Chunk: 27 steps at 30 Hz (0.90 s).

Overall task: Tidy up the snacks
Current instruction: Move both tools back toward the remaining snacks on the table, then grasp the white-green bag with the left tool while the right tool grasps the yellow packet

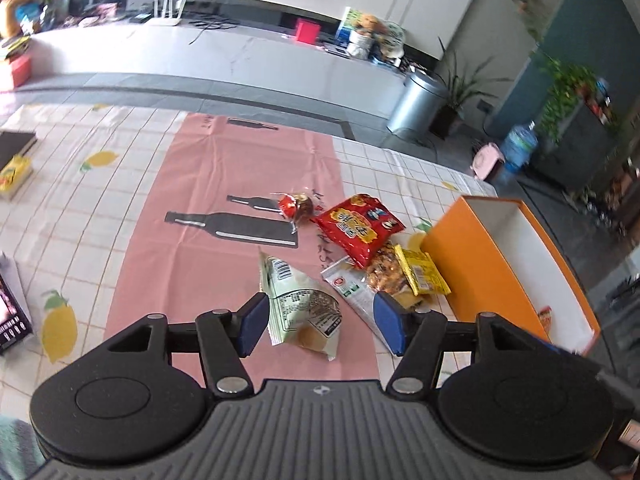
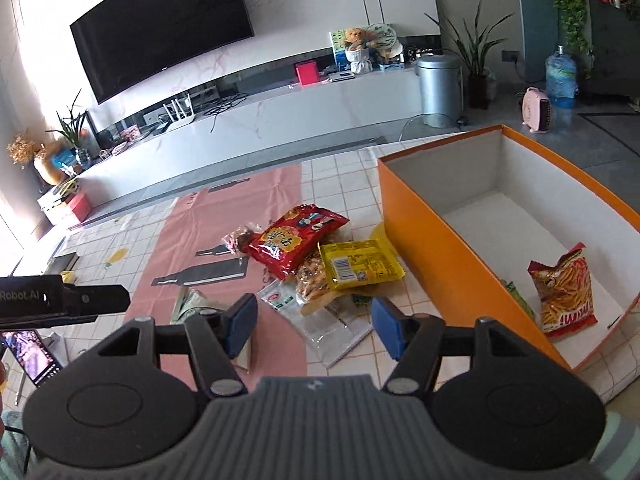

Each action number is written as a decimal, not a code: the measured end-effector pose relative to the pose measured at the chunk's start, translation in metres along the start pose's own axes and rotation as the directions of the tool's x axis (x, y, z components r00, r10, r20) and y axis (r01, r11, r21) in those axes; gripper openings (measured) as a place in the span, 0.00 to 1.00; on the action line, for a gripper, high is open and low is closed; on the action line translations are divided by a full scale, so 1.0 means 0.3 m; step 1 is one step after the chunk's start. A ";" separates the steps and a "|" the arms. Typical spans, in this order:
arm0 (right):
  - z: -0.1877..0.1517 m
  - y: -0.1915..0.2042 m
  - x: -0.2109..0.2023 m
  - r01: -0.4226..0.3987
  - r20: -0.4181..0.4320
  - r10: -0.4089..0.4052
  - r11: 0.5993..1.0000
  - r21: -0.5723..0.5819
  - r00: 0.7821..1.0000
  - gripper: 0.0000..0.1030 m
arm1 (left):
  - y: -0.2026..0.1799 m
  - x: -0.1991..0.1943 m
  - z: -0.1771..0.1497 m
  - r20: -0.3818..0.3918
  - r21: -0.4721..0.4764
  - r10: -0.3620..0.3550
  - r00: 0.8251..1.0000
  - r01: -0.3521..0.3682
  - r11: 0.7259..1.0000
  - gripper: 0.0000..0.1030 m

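Snack packets lie in a heap on the table beside an orange box (image 1: pixel 472 272) (image 2: pixel 432 248). In the left wrist view my left gripper (image 1: pixel 320 326) is open above a pale green packet (image 1: pixel 300 304). Beyond it lie a red packet (image 1: pixel 358 226), a yellow packet (image 1: pixel 424 272), a clear packet (image 1: pixel 352 292) and a small red-brown sweet bag (image 1: pixel 298 206). In the right wrist view my right gripper (image 2: pixel 314 326) is open over the clear packet (image 2: pixel 324 320), near the yellow packet (image 2: pixel 360 266) and red packet (image 2: pixel 296 240). A red crisp bag (image 2: pixel 564 292) lies inside the box.
The table has a checked lemon cloth (image 1: pixel 80 184) with a pink mat (image 1: pixel 224 184). A tablet (image 2: pixel 34 354) lies at the left edge. The left gripper's body (image 2: pixel 64 300) shows at the left of the right wrist view. A book (image 1: pixel 14 144) lies far left.
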State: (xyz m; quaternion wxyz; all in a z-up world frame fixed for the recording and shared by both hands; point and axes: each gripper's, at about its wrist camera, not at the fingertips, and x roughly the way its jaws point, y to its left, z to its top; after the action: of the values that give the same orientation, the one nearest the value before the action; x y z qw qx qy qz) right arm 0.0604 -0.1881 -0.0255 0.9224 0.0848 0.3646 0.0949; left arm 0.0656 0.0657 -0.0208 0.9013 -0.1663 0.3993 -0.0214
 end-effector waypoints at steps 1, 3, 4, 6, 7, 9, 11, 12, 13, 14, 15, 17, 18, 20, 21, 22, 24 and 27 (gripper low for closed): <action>-0.007 0.000 0.010 0.012 0.003 -0.012 1.000 -0.003 1.000 0.60 | 0.007 0.008 -0.001 0.002 -0.009 -0.007 1.000 0.007 1.000 0.68; -0.015 -0.001 0.045 0.030 -0.002 -0.030 1.000 -0.004 1.000 0.60 | 0.013 0.041 0.003 -0.018 -0.014 -0.018 1.000 0.017 1.000 0.69; -0.012 -0.002 0.063 0.034 -0.008 -0.034 0.999 -0.002 0.999 0.60 | 0.013 0.055 0.008 -0.030 -0.015 -0.016 0.999 0.015 1.000 0.70; -0.002 -0.003 0.092 0.047 -0.008 -0.047 0.999 -0.001 0.999 0.60 | 0.014 0.093 0.015 -0.051 -0.011 -0.010 0.999 0.009 1.000 0.71; 0.003 -0.001 0.105 0.055 -0.003 -0.055 0.998 -0.004 0.998 0.60 | 0.015 0.111 0.015 -0.057 -0.010 -0.009 0.998 0.008 1.000 0.72; 0.015 0.005 0.134 0.067 0.007 -0.067 0.998 -0.021 0.998 0.59 | 0.024 0.144 0.014 -0.068 -0.012 -0.011 0.998 0.010 1.000 0.74; 0.019 0.012 0.170 0.075 0.008 -0.075 0.996 -0.047 0.997 0.59 | 0.042 0.177 0.011 -0.074 -0.029 -0.013 0.997 0.011 1.000 0.74; 0.020 0.018 0.192 0.080 0.007 -0.080 0.995 -0.067 0.997 0.59 | 0.056 0.194 0.010 -0.072 -0.045 -0.019 0.997 0.016 0.999 0.74; 0.019 0.023 0.213 0.084 0.006 -0.084 0.993 -0.085 0.996 0.59 | 0.065 0.206 0.008 -0.066 -0.060 -0.025 0.998 0.021 0.998 0.74; 0.018 0.027 0.238 0.087 0.001 -0.087 0.991 -0.106 0.996 0.59 | 0.073 0.218 0.007 -0.062 -0.070 -0.029 0.998 0.024 0.997 0.74; 0.018 0.033 0.262 0.091 -0.005 -0.092 0.988 -0.126 0.996 0.59 | 0.080 0.232 0.008 -0.063 -0.075 -0.030 0.998 0.025 0.997 0.74; 0.019 0.039 0.310 0.105 -0.010 -0.108 0.981 -0.165 0.994 0.59 | 0.089 0.257 0.009 -0.077 -0.078 -0.023 0.997 0.017 0.997 0.74; 0.023 0.040 0.330 0.110 -0.011 -0.114 0.977 -0.184 0.993 0.59 | 0.093 0.273 0.015 -0.088 -0.080 -0.020 0.996 0.013 0.997 0.74; 0.031 0.037 0.378 0.111 -0.021 -0.119 0.970 -0.215 0.993 0.59 | 0.099 0.298 0.019 -0.109 -0.084 -0.023 0.994 0.014 0.996 0.74; 0.037 0.034 0.400 0.108 -0.028 -0.117 0.969 -0.224 0.993 0.59 | 0.100 0.310 0.022 -0.121 -0.086 -0.027 0.992 0.017 0.996 0.74; 0.040 0.030 0.422 0.107 -0.035 -0.118 0.967 -0.231 0.992 0.59 | 0.102 0.322 0.022 -0.131 -0.089 -0.030 0.991 0.018 0.996 0.74; 0.046 0.018 0.462 0.114 -0.043 -0.128 0.964 -0.241 0.991 0.59 | 0.106 0.343 0.020 -0.150 -0.097 -0.038 0.988 0.024 0.995 0.74; 0.052 -0.005 0.510 0.108 -0.052 -0.124 0.966 -0.236 0.991 0.59 | 0.113 0.368 0.014 -0.166 -0.113 -0.055 0.985 0.036 0.993 0.75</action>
State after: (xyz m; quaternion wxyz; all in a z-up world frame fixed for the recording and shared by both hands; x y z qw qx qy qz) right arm 0.1808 -0.1548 -0.1150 0.9174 -0.0485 0.3856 0.0854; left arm 0.1407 0.0798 -0.1077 0.8530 -0.2221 0.4710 -0.0339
